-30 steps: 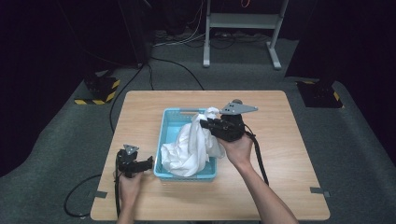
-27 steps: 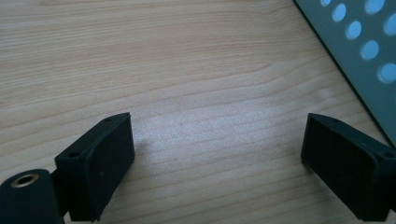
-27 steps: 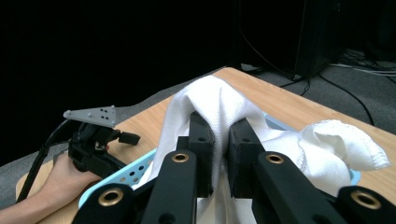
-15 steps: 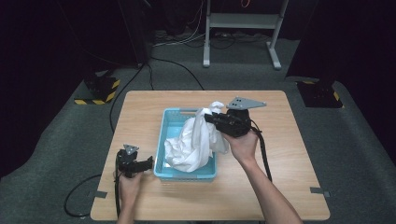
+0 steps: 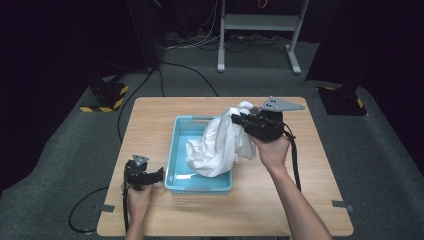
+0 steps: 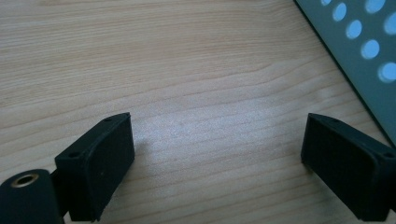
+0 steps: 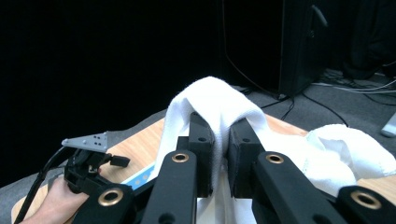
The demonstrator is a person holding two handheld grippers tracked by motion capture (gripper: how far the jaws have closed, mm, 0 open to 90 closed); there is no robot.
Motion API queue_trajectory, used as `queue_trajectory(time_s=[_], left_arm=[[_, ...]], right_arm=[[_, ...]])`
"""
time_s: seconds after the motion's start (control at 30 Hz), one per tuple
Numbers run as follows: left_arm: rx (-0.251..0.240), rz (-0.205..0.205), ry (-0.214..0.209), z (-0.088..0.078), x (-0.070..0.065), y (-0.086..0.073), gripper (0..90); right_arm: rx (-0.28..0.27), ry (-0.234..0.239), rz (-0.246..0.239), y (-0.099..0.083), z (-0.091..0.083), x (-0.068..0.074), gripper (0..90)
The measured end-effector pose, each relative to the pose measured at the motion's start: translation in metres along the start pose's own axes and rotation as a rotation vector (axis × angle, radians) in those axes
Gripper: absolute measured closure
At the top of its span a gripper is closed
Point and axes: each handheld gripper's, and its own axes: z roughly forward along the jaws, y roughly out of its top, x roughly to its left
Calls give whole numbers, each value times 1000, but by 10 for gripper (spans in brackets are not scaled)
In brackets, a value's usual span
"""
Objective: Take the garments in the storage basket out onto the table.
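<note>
Right gripper (image 5: 239, 120): its 2 jaws are pinched tight on a fold of the white towel (image 5: 220, 142); in the right gripper view the cloth drapes over both jaw tips.
Towel place: lifted above the right half of the blue basket (image 5: 176, 150), its lower end bunched inside the basket near the front wall.
Towel long axis: it runs from the gripped top end, up and to the right in the high view, down and to the left into the basket; the hanging end points toward the person's edge of the wooden table (image 5: 150, 117).
Left gripper (image 5: 161, 174): jaws spread wide with nothing between them, resting on the table just left of the basket's front corner; in the left gripper view bare wood shows between the pads (image 6: 112, 154).
Basket: long axis runs away from the person.
</note>
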Motion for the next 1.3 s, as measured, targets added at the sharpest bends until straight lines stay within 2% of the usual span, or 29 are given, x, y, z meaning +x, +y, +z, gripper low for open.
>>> queue_trajectory(time_s=[0.33, 0.9, 1.3], left_arm=[[0, 0, 0, 0, 0, 0, 97], [0, 0, 0, 0, 0, 0, 97], [0, 0, 0, 0, 0, 0, 97]], right_arm=[[-35, -33, 3, 6, -22, -10, 820], [-67, -84, 27, 4, -50, -28, 819], [-67, -134, 39, -1, -68, -41, 817]])
